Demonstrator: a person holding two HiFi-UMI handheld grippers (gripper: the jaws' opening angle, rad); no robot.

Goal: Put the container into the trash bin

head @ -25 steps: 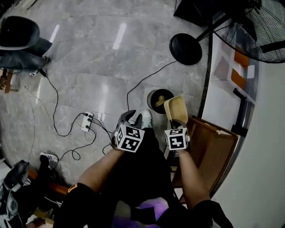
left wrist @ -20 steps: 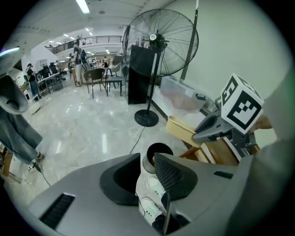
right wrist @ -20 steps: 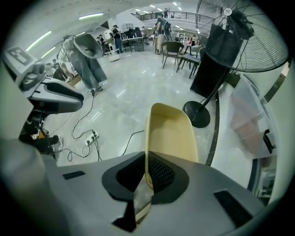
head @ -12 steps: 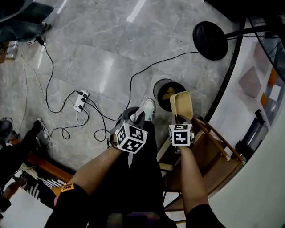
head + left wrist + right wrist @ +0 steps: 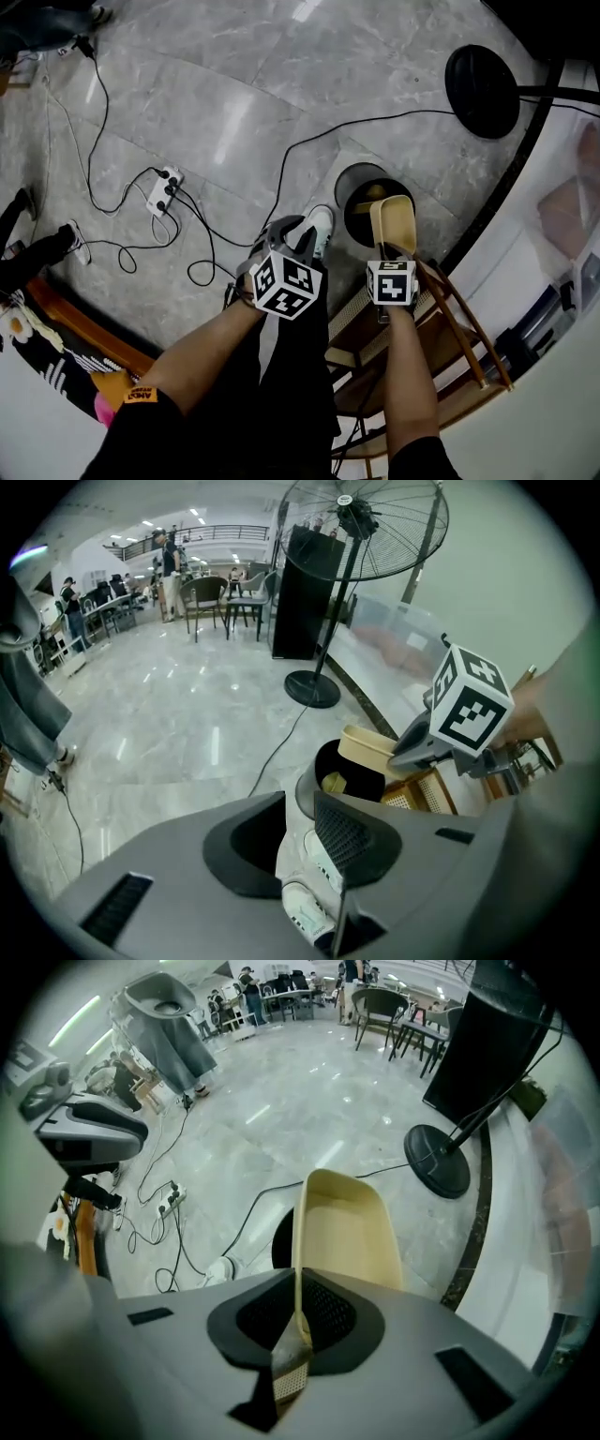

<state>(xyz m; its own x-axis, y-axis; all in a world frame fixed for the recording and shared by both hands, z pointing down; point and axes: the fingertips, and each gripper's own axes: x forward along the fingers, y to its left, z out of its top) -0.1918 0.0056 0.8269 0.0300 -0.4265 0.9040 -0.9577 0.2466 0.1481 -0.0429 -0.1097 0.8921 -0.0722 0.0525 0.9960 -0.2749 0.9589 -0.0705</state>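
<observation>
A beige plastic container (image 5: 394, 225) hangs by its rim from my right gripper (image 5: 388, 255), which points straight down. In the right gripper view the jaws are shut on the thin wall of the container (image 5: 347, 1232) at my right gripper (image 5: 298, 1321). The container's far end overlaps the mouth of the round black trash bin (image 5: 358, 199) on the floor. My left gripper (image 5: 284, 236) hovers left of the bin, above a white shoe. In the left gripper view my left gripper (image 5: 300, 829) is open with nothing between its jaws, and the trash bin (image 5: 330, 761) holds a yellowish scrap.
A wooden chair (image 5: 450, 347) stands right of the bin, under my right arm. The fan's round black base (image 5: 483, 80) and its cable lie on the grey floor beyond. A white power strip (image 5: 161, 187) with tangled cords lies to the left.
Both grippers have sunk toward the floor. The container has come lower and now overlaps the bin's mouth instead of hanging to its right. The jaws look unchanged.
</observation>
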